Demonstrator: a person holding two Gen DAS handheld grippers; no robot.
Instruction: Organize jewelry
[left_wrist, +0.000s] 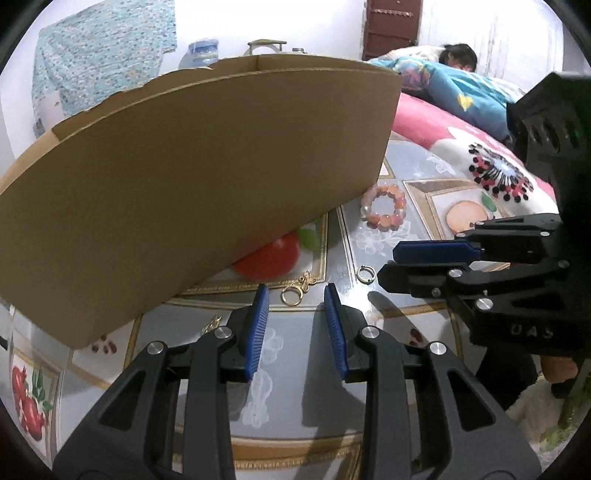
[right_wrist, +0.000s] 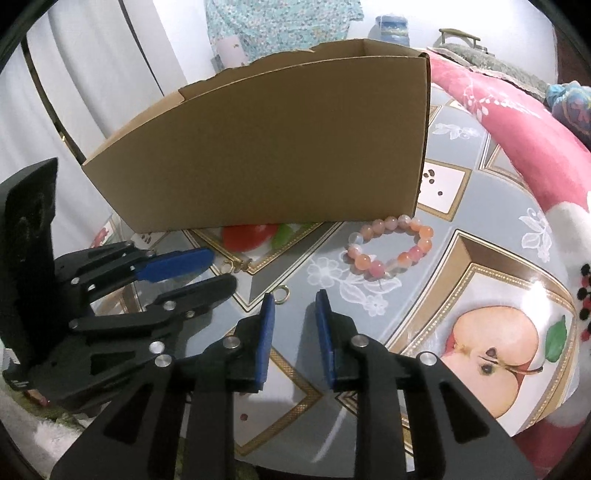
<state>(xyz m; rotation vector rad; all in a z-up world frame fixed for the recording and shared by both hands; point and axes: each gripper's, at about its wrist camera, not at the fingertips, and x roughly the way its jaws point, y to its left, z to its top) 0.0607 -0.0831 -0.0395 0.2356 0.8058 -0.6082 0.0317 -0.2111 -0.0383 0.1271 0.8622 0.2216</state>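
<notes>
While both jaws are held narrowly parted and empty, the left gripper (left_wrist: 297, 291) is aimed at a small, light, slippery gold ring (left_wrist: 291, 295); the right gripper (right_wrist: 295, 301) is poised beside a rigid silver hoop (right_wrist: 282, 295); either is judged best pinched across its band.

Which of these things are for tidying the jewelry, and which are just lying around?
For the job:
- beaded bracelet
- gold ring
- small hoop ring
- cardboard box

Just lying about:
- pink blanket
- blue pillow
- water bottle
- patterned cloth hanging at the back
</notes>
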